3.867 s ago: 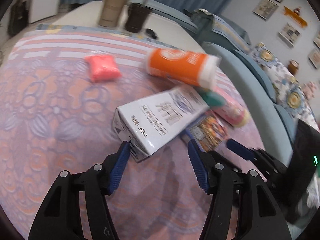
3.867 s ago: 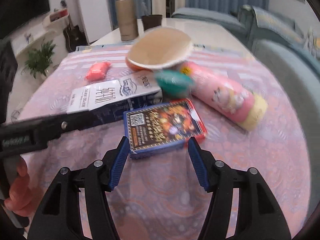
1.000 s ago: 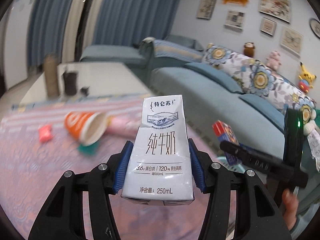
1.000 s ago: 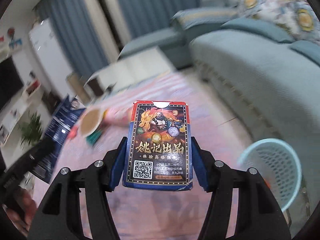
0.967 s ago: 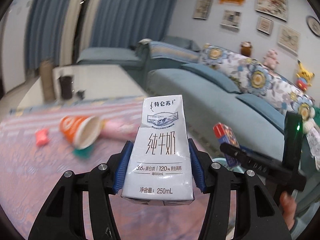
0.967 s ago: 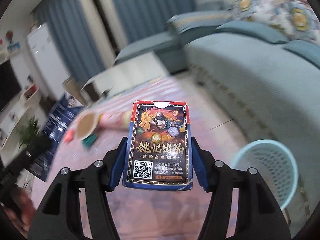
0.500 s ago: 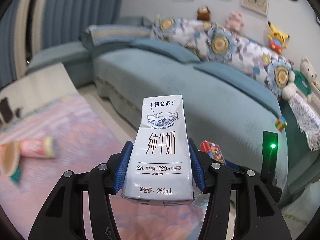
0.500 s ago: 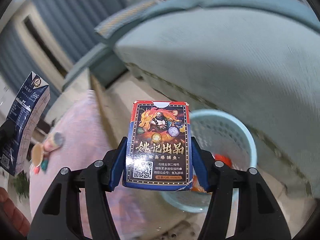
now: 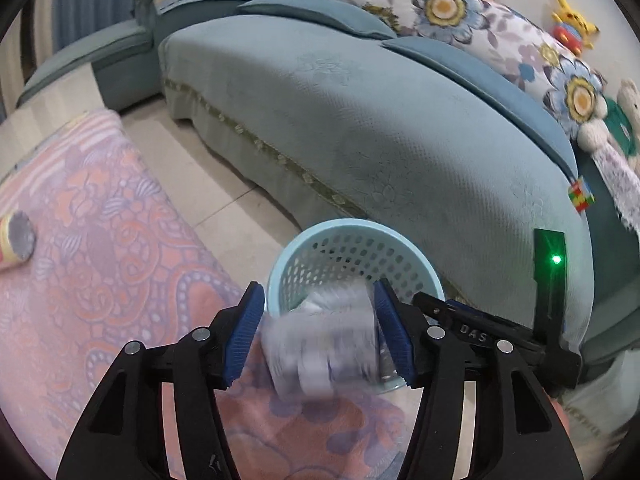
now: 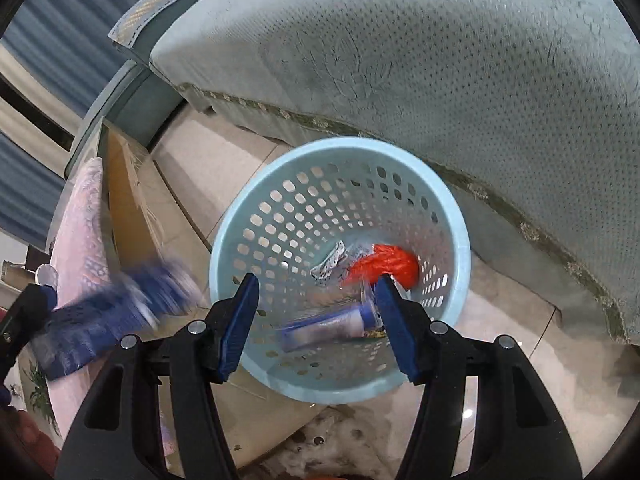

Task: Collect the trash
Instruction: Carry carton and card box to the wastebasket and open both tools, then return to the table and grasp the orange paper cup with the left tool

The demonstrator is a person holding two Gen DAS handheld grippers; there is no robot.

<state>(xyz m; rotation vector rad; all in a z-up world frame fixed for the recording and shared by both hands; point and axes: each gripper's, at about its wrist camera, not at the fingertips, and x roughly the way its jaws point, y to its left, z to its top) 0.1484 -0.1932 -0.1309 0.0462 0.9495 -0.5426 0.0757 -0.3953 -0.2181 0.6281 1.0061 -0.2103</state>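
The light blue basket (image 9: 292,252) stands on the floor by the sofa, also seen from above in the right wrist view (image 10: 460,236). My left gripper (image 9: 320,336) is open; the milk carton (image 9: 324,344) is a blur between its pads, loose and tipping towards the basket. The carton shows blurred at the left in the right wrist view (image 10: 112,312). My right gripper (image 10: 316,324) is open and empty above the basket. The card box (image 10: 328,328) lies blurred inside the basket next to red trash (image 10: 384,266).
A teal sofa (image 9: 380,120) runs behind the basket. The table with the pink patterned cloth (image 9: 100,260) is at the left, with a pink tube (image 9: 16,240) on it. The right gripper's body (image 9: 500,336) sits right of the basket. Tiled floor (image 10: 208,156) surrounds it.
Both grippers have swung down over the basket and opened. The card box has dropped into the basket. The milk carton has come loose from the left pads and is falling.
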